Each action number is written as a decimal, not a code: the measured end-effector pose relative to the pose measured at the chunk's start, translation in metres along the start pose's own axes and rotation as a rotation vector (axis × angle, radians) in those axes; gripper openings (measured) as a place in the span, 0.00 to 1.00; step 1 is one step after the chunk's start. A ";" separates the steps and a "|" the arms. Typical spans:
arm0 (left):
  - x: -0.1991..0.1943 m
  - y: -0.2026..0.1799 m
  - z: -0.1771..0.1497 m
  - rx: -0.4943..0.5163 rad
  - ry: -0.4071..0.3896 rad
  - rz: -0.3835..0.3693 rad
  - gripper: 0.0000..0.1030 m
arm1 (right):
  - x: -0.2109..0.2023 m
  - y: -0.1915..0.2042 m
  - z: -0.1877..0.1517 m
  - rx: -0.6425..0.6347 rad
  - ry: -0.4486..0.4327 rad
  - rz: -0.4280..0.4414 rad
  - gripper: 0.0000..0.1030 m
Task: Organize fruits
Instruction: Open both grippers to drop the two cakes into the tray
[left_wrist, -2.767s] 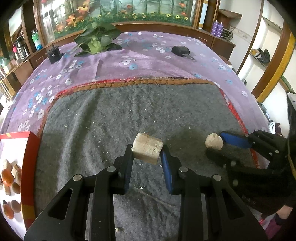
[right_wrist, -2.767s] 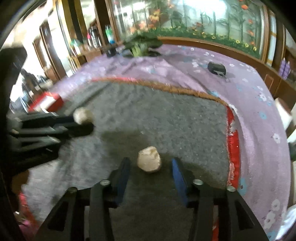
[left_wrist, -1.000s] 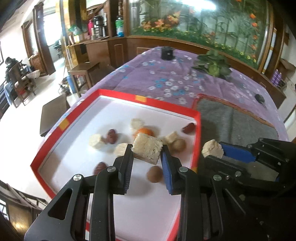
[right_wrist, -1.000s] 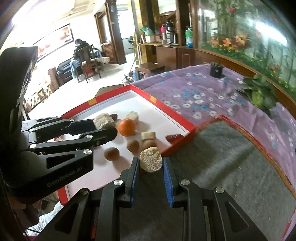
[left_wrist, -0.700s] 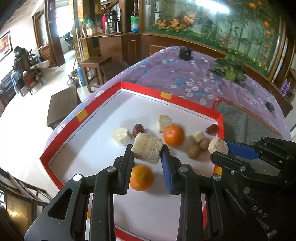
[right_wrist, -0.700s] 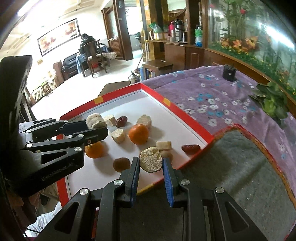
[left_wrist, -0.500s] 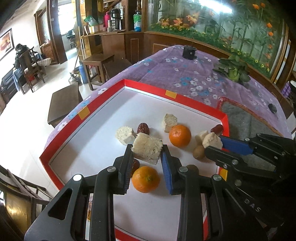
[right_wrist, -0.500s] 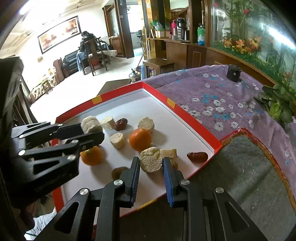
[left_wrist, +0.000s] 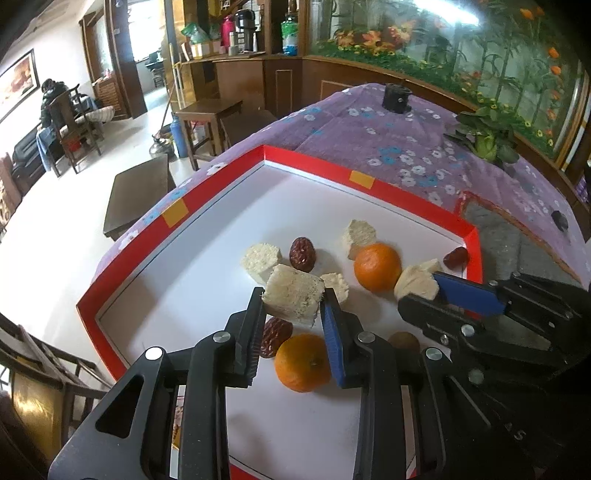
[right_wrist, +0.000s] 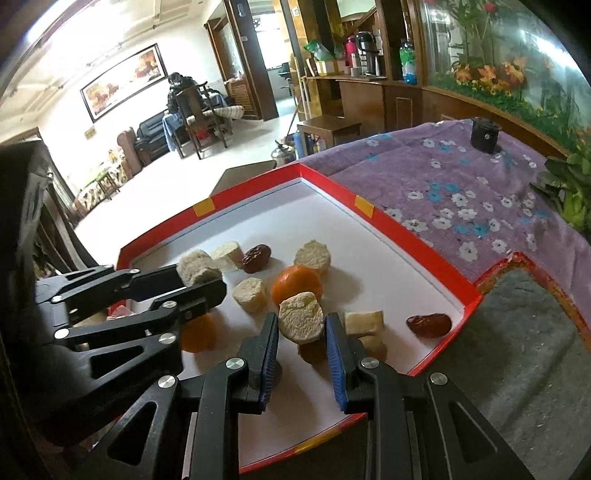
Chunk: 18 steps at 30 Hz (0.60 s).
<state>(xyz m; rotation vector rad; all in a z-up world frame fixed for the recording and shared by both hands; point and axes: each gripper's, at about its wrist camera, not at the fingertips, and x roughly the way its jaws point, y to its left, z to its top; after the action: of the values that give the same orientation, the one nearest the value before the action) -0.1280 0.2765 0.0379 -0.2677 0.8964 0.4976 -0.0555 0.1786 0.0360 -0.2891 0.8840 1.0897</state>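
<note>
My left gripper (left_wrist: 293, 297) is shut on a pale, rough fruit chunk (left_wrist: 292, 296) and holds it above the white floor of a red-rimmed tray (left_wrist: 173, 212). My right gripper (right_wrist: 301, 323) is shut on a second pale chunk (right_wrist: 301, 320), also over the tray (right_wrist: 391, 225). In the tray lie two oranges (left_wrist: 376, 266), dark red dates (left_wrist: 302, 254), brown round fruits and several pale chunks (left_wrist: 260, 258). The right gripper shows at the right of the left wrist view (left_wrist: 424, 291); the left gripper shows at the left of the right wrist view (right_wrist: 199, 277).
The tray sits at the end of a table with a purple flowered cloth (left_wrist: 369, 136). A grey felt mat with an orange-red border (right_wrist: 517, 350) lies beside the tray. A black cap (left_wrist: 397, 98) and a leafy plant (left_wrist: 487, 136) stand further off. Beyond the table edge is open floor.
Both grippers have carried their chunks from the grey mat to above the tray, and have moved further in over the fruit in the last half second. Both stay shut.
</note>
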 end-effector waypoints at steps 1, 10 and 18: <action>0.001 0.001 -0.001 -0.007 0.006 -0.001 0.28 | 0.000 -0.001 -0.001 0.007 0.002 -0.002 0.34; -0.010 -0.003 -0.005 -0.010 -0.038 -0.008 0.49 | -0.022 0.003 -0.012 0.019 -0.041 -0.011 0.37; -0.026 -0.007 -0.013 -0.016 -0.076 0.025 0.50 | -0.049 0.008 -0.025 0.036 -0.134 -0.071 0.47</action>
<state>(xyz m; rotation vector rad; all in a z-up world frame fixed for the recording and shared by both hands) -0.1467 0.2567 0.0507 -0.2511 0.8230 0.5347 -0.0834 0.1355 0.0584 -0.2138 0.7677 1.0149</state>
